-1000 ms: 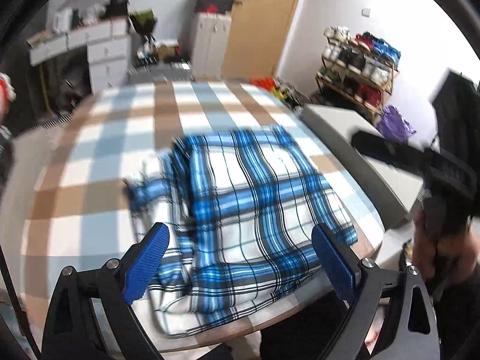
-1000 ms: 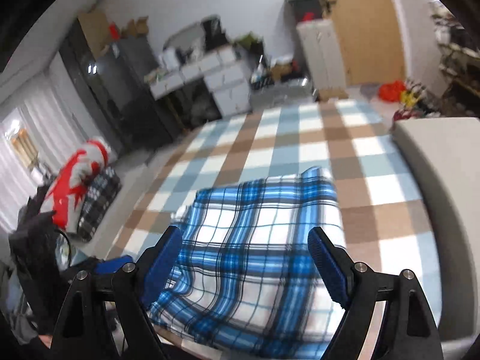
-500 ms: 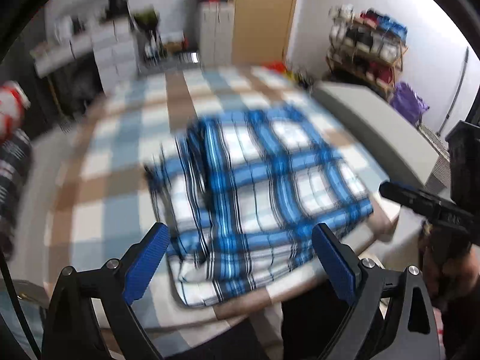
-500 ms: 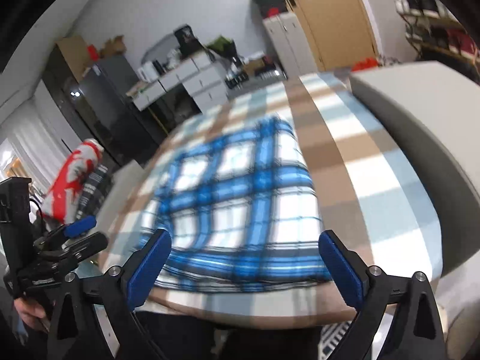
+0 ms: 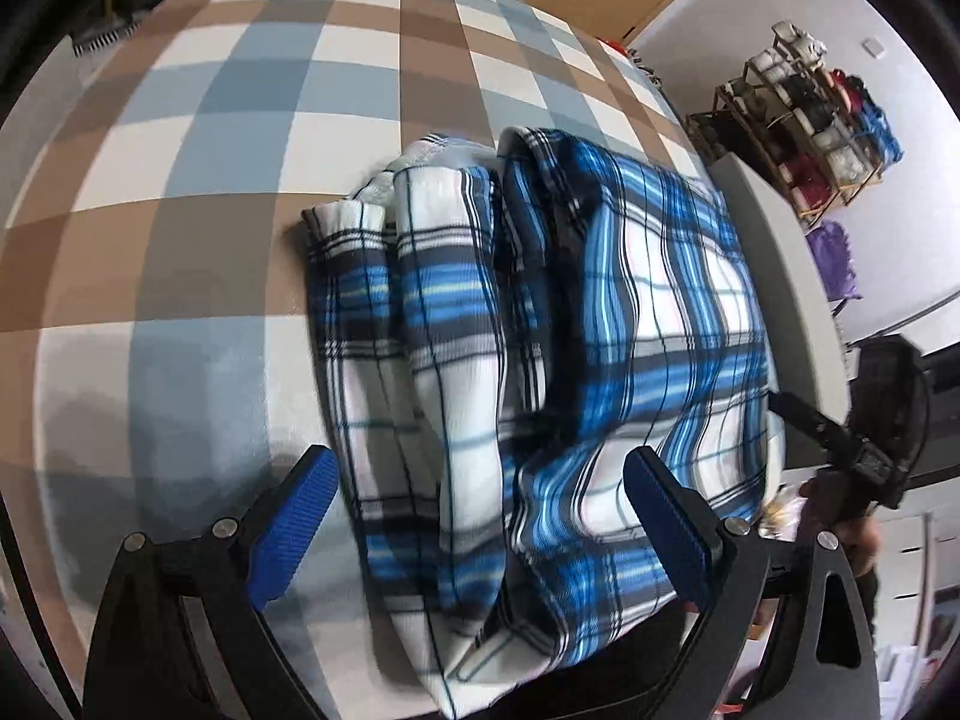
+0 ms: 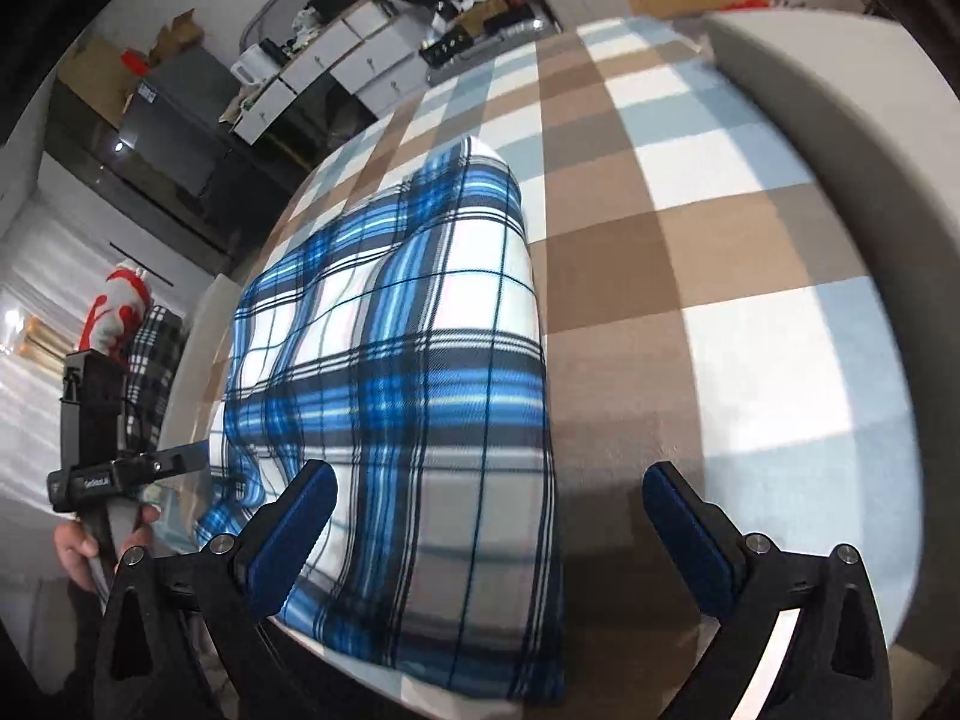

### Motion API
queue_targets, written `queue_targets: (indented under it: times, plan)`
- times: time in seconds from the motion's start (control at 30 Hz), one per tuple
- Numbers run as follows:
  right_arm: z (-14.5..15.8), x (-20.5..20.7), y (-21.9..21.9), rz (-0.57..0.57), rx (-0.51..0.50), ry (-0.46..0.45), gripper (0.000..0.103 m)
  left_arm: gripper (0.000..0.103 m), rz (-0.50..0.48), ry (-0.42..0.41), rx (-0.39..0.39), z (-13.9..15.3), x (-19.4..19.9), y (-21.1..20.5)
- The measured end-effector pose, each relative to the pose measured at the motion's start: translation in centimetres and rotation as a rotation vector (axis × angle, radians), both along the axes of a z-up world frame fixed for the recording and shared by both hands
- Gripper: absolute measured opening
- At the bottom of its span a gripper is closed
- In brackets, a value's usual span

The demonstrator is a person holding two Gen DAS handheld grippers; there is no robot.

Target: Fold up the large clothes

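Note:
A blue, white and black plaid garment [image 5: 600, 300] lies folded in layers on a bed with a brown, blue and white checked cover [image 5: 210, 180]. My left gripper [image 5: 480, 480] hangs open just over the garment's near edge, with the layered folds showing between its blue pads. In the right wrist view my right gripper [image 6: 489, 486] is also open, wide, above the near right corner of the garment [image 6: 420, 330]. Nothing is pinched by either one. Each view shows the other gripper at its side: the right gripper [image 5: 840, 450], and the left gripper [image 6: 120, 468] in a hand [image 6: 90, 546].
A grey padded bed end [image 6: 840, 120] borders the checked cover [image 6: 690, 240] on the right. A shoe rack [image 5: 810, 120] stands by the wall beyond it. White drawers [image 6: 336, 60] and dark cabinets fill the far side; a red and white bundle [image 6: 120, 312] lies at left.
Both grippers have dropped and tilted down toward the garment's near edge, which now fills the views. The right jaws stand a little wider than a second ago.

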State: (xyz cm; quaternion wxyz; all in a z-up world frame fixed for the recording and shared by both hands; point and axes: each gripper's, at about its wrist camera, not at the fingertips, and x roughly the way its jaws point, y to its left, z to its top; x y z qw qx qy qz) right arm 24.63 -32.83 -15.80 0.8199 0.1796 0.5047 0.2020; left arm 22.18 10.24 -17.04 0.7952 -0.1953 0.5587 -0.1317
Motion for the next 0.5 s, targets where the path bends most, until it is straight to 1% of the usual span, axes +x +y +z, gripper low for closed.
queue_targets:
  times: [0.13, 0.17, 0.27, 0.4, 0.47, 0.5]
  plan:
    - [-0.8, 1.1, 0.2, 0.029, 0.024, 0.012, 0.103, 0.093, -0.028, 0.060, -0.058, -0.9, 1.6, -0.1]
    - [-0.6, 1.2, 0.3, 0.040, 0.033, 0.003, 0.103, 0.093, -0.036, 0.064, -0.062, -0.8, 1.7, -0.3]
    - [-0.4, 1.7, 0.5, 0.068, 0.063, 0.015, 0.103, 0.093, -0.076, 0.081, -0.077, -1.1, 2.4, -1.2]
    - [-0.4, 2.2, 0.8, 0.100, 0.103, 0.026, 0.103, 0.095, -0.122, 0.084, -0.079, -0.4, 2.1, -2.3]
    - [-0.6, 2.3, 1.1, 0.120, 0.141, 0.042, 0.098, 0.095, -0.150, 0.095, -0.082, -0.4, 2.1, -3.3]
    - [-0.7, 2.3, 1.4, 0.134, 0.164, 0.049, 0.091, 0.095, -0.166, 0.092, -0.069, -0.3, 2.3, -3.8]
